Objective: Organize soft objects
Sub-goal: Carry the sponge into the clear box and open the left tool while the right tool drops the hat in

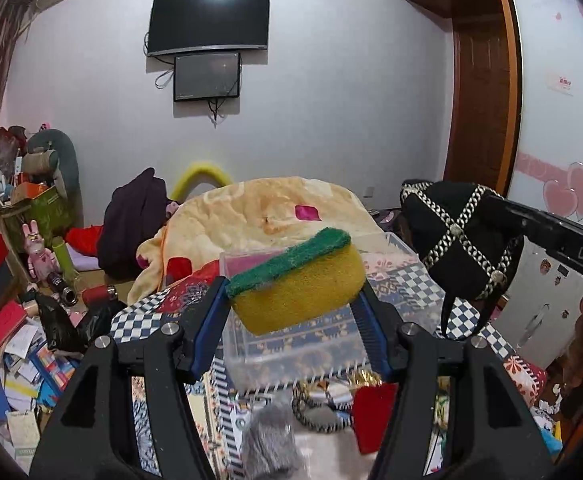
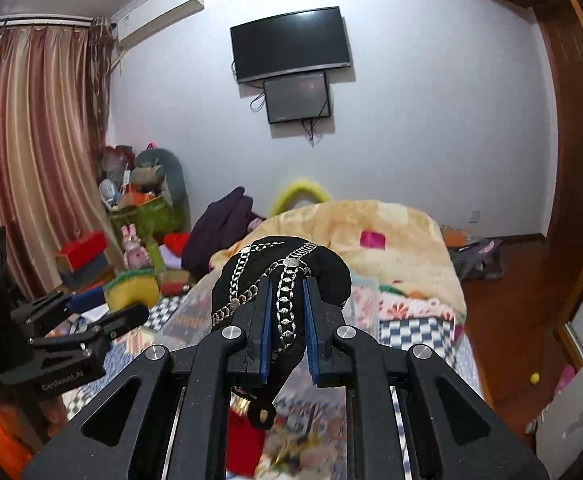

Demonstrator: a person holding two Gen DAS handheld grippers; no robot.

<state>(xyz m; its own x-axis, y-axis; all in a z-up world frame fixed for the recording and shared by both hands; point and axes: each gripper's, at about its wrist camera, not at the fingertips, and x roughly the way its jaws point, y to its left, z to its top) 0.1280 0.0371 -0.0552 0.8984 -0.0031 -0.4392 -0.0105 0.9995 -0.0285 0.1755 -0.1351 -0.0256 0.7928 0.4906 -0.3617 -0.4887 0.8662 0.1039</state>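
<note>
My left gripper [image 1: 293, 298] is shut on a yellow sponge with a green scouring top [image 1: 297, 280] and holds it in the air above a clear plastic box [image 1: 307, 344] on the bed. The sponge also shows in the right wrist view [image 2: 131, 288], at the left. My right gripper [image 2: 287, 308] is shut on a black soft pouch with silver chain trim [image 2: 279, 276], lifted over the bed. The pouch also hangs at the right of the left wrist view [image 1: 463, 236].
A patterned bedspread [image 1: 411, 284] covers the bed, with a cream blanket [image 1: 275, 208] heaped behind the box. A grey fuzzy item [image 1: 269, 436], a braided cord [image 1: 323, 416] and a red piece [image 1: 371, 416] lie near me. Clutter fills the floor at left [image 1: 23, 360].
</note>
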